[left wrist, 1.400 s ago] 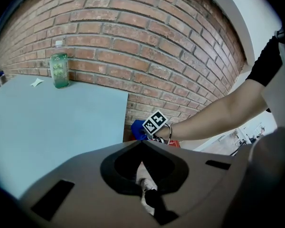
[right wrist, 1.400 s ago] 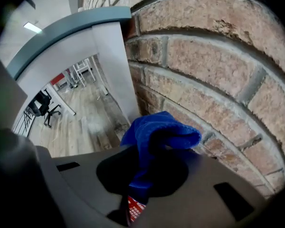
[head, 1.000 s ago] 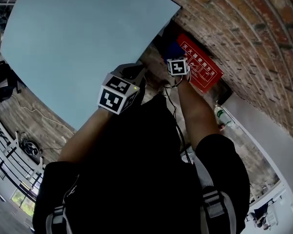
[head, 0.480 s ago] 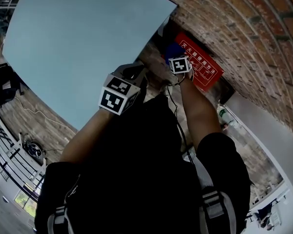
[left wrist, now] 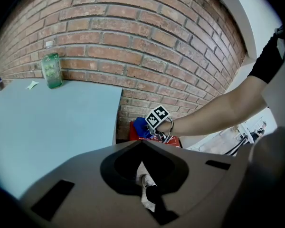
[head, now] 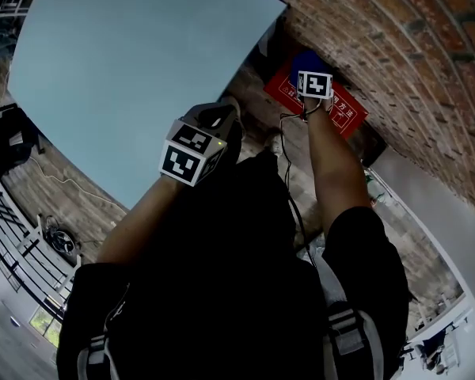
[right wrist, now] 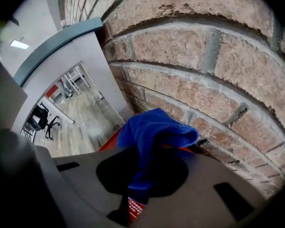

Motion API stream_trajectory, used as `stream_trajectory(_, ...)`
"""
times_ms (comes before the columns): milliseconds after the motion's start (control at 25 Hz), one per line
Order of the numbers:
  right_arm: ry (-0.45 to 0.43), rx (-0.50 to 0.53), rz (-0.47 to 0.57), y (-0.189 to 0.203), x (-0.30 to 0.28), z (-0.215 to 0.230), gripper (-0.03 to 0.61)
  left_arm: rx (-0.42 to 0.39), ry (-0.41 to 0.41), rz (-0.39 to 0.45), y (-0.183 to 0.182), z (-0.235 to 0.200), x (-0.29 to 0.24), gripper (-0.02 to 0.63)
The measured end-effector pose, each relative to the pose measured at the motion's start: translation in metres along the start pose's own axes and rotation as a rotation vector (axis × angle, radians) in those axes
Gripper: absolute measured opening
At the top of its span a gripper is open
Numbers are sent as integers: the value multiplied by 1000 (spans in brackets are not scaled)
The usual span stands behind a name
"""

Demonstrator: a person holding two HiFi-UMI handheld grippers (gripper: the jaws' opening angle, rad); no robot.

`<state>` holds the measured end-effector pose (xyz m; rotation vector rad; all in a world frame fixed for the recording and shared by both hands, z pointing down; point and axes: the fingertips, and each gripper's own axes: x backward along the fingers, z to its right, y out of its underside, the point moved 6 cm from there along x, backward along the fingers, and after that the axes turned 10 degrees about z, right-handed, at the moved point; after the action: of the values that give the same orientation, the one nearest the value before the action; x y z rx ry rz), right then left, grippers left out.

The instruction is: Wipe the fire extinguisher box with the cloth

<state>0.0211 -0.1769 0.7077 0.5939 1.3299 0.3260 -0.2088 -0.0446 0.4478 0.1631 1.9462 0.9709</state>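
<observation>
Brick wall (head: 396, 38), pale blue table (head: 134, 70), blue cloth (right wrist: 152, 132) against red box (head: 350, 112)

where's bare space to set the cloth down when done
The light blue table is bare from its near edge to the brick wall, except the green bottle and a paper scrap by that wall. Crowded: the fire extinguisher box beside the table, where the right gripper holds the blue cloth.

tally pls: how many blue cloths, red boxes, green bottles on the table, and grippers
blue cloths: 1, the cloth held in the right gripper
red boxes: 1, the fire extinguisher box
green bottles on the table: 1, the bottle
grippers: 2, the left gripper pinching a white scrap
total: 5
</observation>
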Motion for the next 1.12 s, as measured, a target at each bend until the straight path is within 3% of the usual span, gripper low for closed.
stream_trajectory(400,-49,67,2,50,15,-27,43,-7,-1,-2,-1,20,-7,-6)
stream_trajectory(680,-115,153,-58,88,39,-38,43,4,-14,6,2,42,-9,-6)
stream_trajectory(920,-187,235,-89,84,32,-26,43,11,-41,16,0,52,-9,-6)
stream_trajectory(1040,-172,297,-93,69,26,-19,43,16,-53,11,1,54,-7,-6)
stream_trajectory(1120,-135,284,-87,58,23,-5,43,15,-64,10,1,55,-6,-6)
